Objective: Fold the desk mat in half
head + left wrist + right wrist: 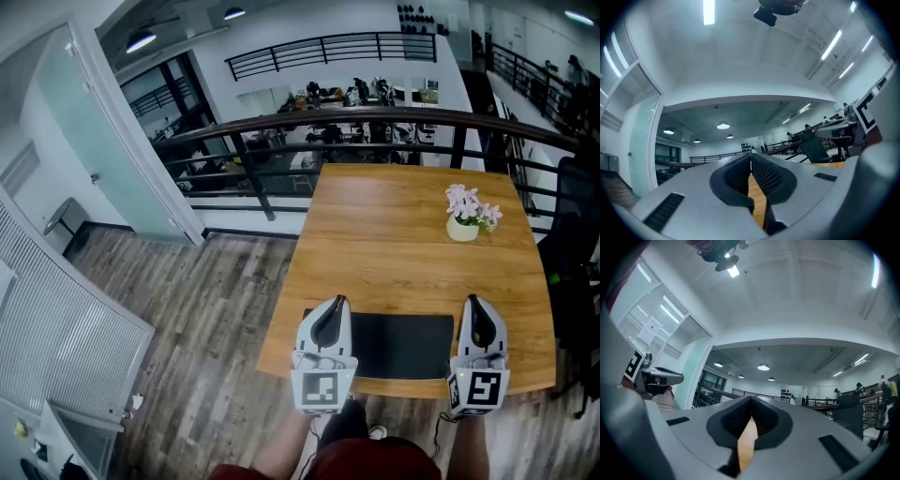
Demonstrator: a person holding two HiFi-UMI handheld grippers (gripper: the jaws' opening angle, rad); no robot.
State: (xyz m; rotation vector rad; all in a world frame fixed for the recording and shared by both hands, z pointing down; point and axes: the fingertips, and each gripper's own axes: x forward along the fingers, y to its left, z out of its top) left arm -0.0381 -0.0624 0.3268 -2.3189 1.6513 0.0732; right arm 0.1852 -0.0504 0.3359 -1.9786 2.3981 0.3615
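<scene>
In the head view a black desk mat lies flat on the wooden table, close to its near edge. My left gripper reaches over the mat's left end and my right gripper over its right end, both pointing away from me. In the left gripper view the left gripper has its jaws meeting at the tips, with only wood showing in the slit below. The right gripper looks the same in the right gripper view. No part of the mat shows between either pair of jaws.
A small pot of pink flowers stands on the table's far right. A dark railing runs behind the table. A black chair stands at the right. Wood floor lies to the left.
</scene>
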